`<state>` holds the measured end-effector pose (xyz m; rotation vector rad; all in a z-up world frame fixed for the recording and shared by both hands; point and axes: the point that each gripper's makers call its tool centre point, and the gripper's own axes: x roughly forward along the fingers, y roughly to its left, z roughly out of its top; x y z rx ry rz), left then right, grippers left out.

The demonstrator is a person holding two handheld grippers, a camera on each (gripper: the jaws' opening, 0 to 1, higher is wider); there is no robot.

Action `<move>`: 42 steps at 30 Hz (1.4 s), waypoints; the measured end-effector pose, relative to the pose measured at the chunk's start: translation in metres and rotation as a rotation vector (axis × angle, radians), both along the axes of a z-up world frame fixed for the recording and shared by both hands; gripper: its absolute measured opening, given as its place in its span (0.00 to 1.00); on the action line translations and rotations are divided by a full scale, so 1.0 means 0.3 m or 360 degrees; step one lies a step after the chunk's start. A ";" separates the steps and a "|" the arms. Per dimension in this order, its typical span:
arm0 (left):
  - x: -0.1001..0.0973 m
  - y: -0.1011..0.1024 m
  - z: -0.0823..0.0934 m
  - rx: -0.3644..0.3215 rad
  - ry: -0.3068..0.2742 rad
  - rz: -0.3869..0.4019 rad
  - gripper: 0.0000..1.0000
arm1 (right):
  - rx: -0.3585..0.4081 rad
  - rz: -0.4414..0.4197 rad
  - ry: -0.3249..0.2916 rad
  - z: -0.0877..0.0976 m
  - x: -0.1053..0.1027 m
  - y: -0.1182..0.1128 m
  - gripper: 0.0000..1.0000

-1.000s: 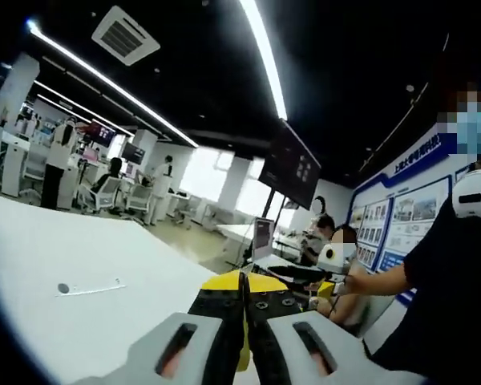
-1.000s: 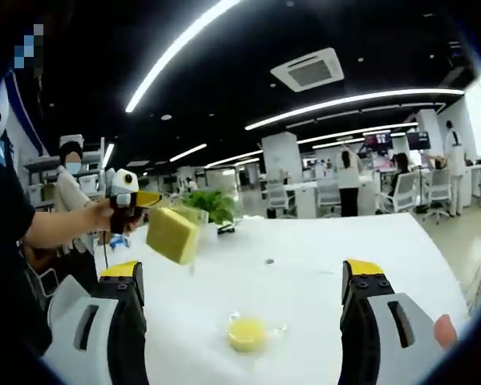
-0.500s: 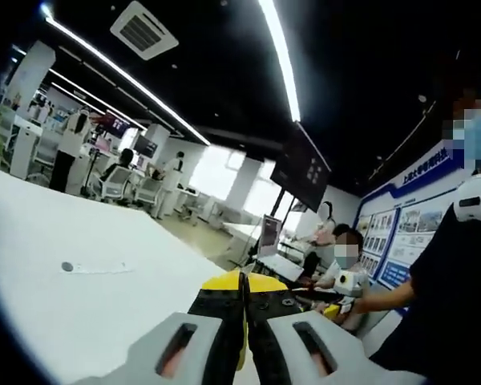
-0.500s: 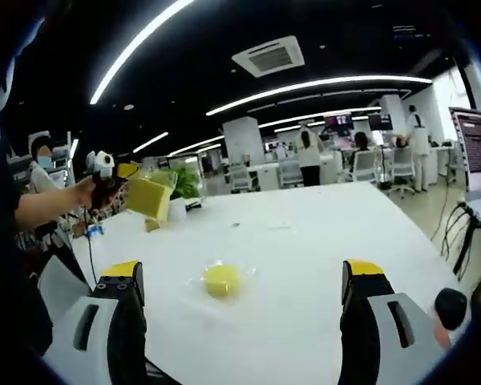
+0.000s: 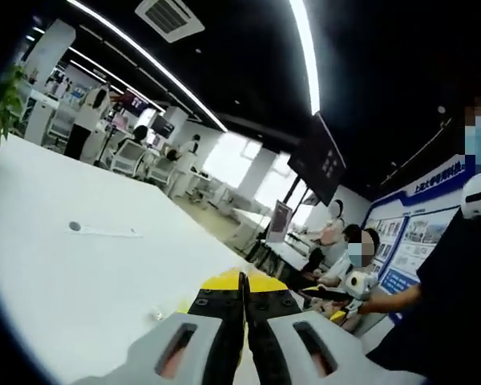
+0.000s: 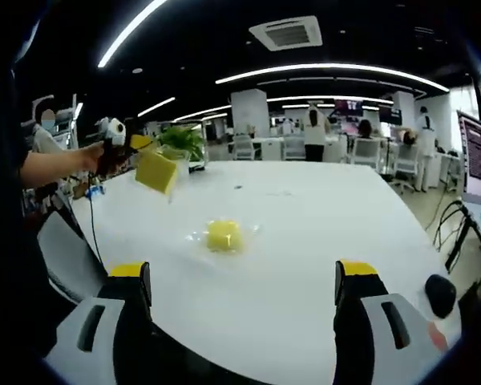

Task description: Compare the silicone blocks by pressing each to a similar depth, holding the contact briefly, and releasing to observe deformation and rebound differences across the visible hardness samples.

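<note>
While the left gripper [image 6: 140, 152] clamps a yellow silicone block [image 6: 155, 171] at ten o'clock, the right gripper [image 6: 242, 301] gapes released above the white table [image 6: 321, 233].

From low over the white tabletop [image 5: 72, 281], the left gripper view is aimed along it toward distant desks. The right gripper view is set back near the tabletop's [image 6: 305, 257] edge, facing across it. The tabletop is shared by both.
</note>
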<state>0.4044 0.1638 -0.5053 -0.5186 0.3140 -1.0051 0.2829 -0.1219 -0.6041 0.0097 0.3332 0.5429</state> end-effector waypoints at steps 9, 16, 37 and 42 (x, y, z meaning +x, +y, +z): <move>0.027 0.022 -0.198 0.0028 0.0253 0.0093 0.00 | -0.0083 0.0040 0.0074 -0.041 -0.042 0.005 0.84; 0.079 0.065 -0.317 -0.0034 0.0413 0.0197 0.00 | -0.0055 0.0042 0.0085 -0.029 -0.052 0.008 0.80; 0.303 0.269 -0.583 0.0335 0.0443 0.0489 0.00 | -0.0052 0.0022 0.0216 -0.067 -0.071 0.009 0.75; 0.288 0.266 -0.610 0.0373 0.0494 0.0467 0.00 | -0.0065 -0.0004 0.0264 -0.085 -0.094 -0.008 0.73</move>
